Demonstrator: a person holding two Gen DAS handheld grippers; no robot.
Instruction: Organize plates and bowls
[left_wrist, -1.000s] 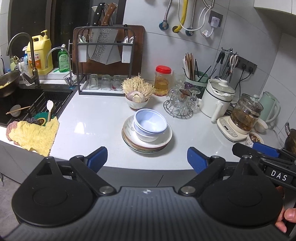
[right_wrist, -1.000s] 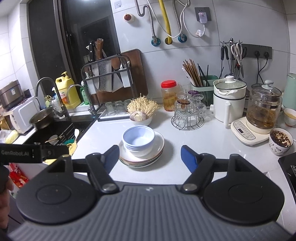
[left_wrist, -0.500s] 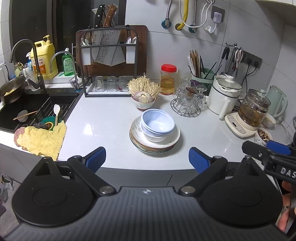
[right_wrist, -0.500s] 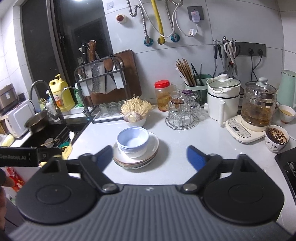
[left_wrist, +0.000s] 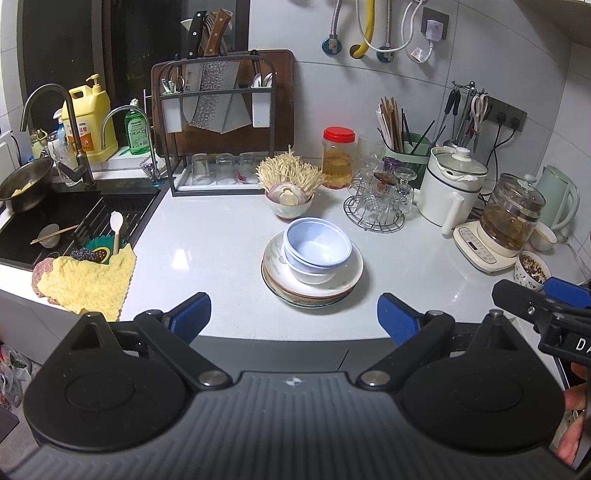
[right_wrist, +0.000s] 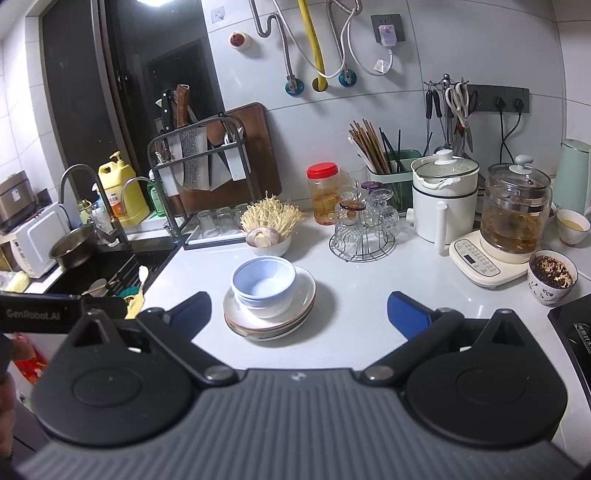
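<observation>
At the far left of the left wrist view a black sink (left_wrist: 55, 218) holds a metal pot (left_wrist: 26, 182), and a yellow cloth (left_wrist: 86, 282) hangs over the edge of the white counter (left_wrist: 207, 243) beside it. Behind stands a yellow detergent bottle (left_wrist: 90, 118), then a knife rack (left_wrist: 218, 110) with upturned glasses (left_wrist: 221, 168) on its tray. The left gripper (left_wrist: 293, 314) is spread wide with nothing between its blue pads (left_wrist: 194, 312), held back off the counter's front edge. Straight ahead of it, near the middle of the counter, sits the stack of plates (left_wrist: 314, 286), and nested blue bowls (left_wrist: 317, 249) rest on the plates over a white bowl (left_wrist: 312, 275). Just behind the stack is a bowl of enoki mushrooms (left_wrist: 290, 177), then a red-lidded jar (left_wrist: 338, 157), a wire stand of glassware (left_wrist: 380, 201), a white electric pot (left_wrist: 454, 186) and a glass kettle (left_wrist: 511, 214) further right. The right gripper (right_wrist: 299, 312) is likewise parted wide and empty, its pads (right_wrist: 406, 314) framing the same plates (right_wrist: 273, 317) and blue bowls (right_wrist: 264, 282) from short of the counter. To its right a small patterned cup (right_wrist: 552, 277) of dark grains stands near the kettle's base
</observation>
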